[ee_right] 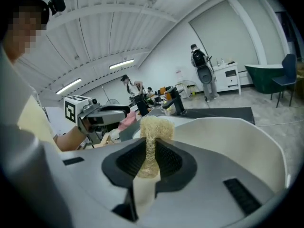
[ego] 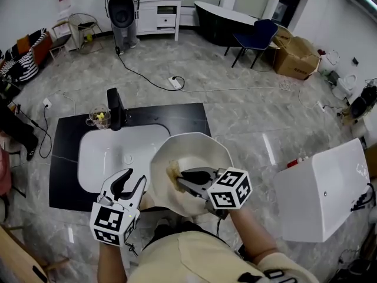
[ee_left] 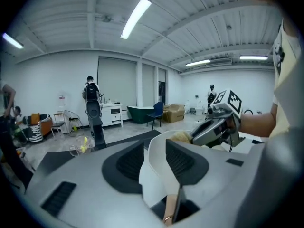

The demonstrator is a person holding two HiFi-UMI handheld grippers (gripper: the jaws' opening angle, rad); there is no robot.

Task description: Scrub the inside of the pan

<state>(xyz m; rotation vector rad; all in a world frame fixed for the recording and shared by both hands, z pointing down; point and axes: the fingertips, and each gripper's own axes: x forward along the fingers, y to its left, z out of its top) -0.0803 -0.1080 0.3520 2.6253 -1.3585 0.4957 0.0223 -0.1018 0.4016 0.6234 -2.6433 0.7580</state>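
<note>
The right tool (ee_right: 151, 145) is closed on a fibrous scrubber (ee_right: 154, 126), whose tuft sticks out beyond the fingertips. In the head view this tool (ego: 178, 180) is seen reaching into the pan (ego: 191, 152), with the scrubber (ego: 172, 173) laid against the pan's inner wall on the side nearer the sink (ego: 112, 152).

The left tool (ee_left: 153, 148) is gripping the pan (ee_left: 156, 175). The pan's pale wall is caught edge-on between the two dark pads, and a brown strip with a metal ring is seen below it. In the head view the left tool (ego: 135, 178) is found at the front edge of the sink, on the pan's rim.

The cream pan is tilted so that its inside faces the person. It is seen over the sink's front right corner, and it covers part of the basin and of the black table (ego: 182, 118).

At the back of the sink a black tap (ego: 116, 109) stands, with a glass (ego: 99, 118) holding something yellow just beside it. Well to the right of the sink a white box (ego: 321, 187) is seen on the marbled floor (ego: 247, 117). Far behind the sink a blue chair (ego: 257, 35) and a cardboard box (ego: 297, 56) are seen.
</note>
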